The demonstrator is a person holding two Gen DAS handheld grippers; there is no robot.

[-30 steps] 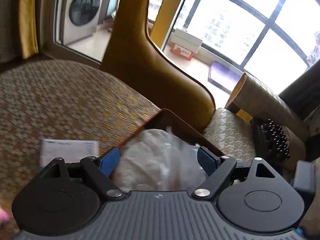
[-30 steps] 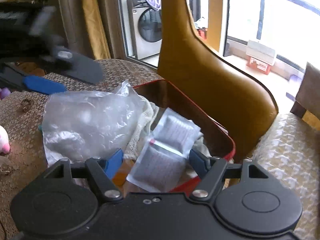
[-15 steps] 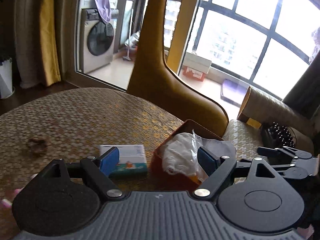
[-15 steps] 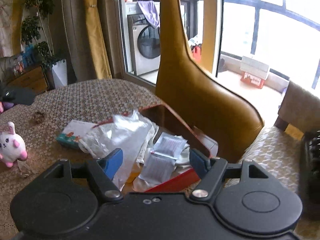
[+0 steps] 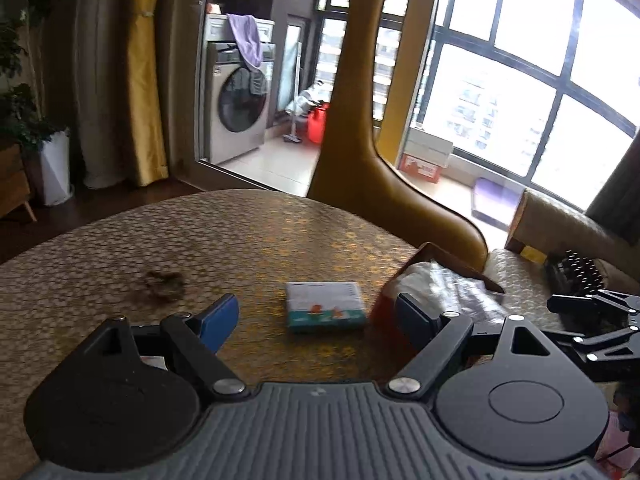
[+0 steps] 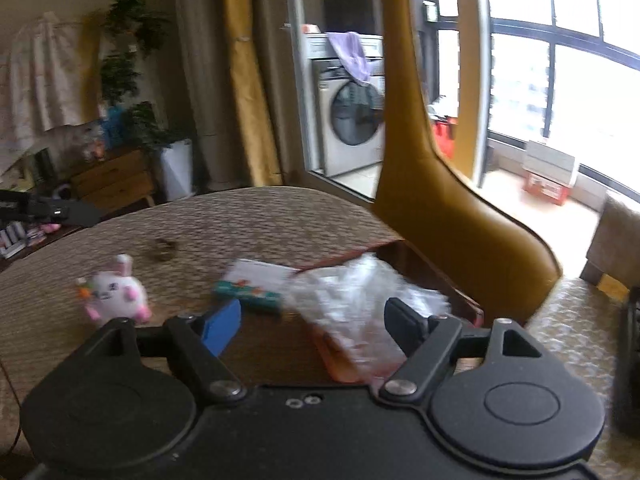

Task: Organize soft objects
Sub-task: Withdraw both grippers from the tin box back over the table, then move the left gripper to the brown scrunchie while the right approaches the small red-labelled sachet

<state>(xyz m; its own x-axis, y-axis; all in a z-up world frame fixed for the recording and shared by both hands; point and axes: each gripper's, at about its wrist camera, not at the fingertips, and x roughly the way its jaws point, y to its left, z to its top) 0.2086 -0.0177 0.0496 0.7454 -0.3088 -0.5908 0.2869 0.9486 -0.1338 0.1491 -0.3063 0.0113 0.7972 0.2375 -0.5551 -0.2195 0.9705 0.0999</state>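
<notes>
- Hovering above the near edge of the table (image 5: 248, 232), the left gripper (image 5: 316, 316) has its jaws wide apart with nothing between them.
- The right gripper (image 6: 312, 320) is also empty; its jaws are opening, with nothing pinched between the pads.
- The soft goods, a crinkled clear plastic bag (image 6: 352, 292) over white cloth, sit heaped in the red-brown box (image 6: 436, 276) at the table's right edge, beside the yellow chair (image 6: 432, 208).
- Risk: the bag bulges above the box rim and looks springy, so it may well slide out over the near-left wall.
- Risk: the box sits close to the table's edge; a careless nudge could tip it toward the chair seat.
- Risk: the tissue pack (image 5: 326, 310) lies just left of the box, still outside it, and could be missed.
- Only the right wrist view shows the white-and-pink bunny plush (image 6: 114, 290), left of the pack and well apart from the box.
- Only the left wrist view shows the pack's printed top face.
- Both views show a small dark ring-like item (image 5: 164, 284) farther left; what it is cannot be told.
</notes>
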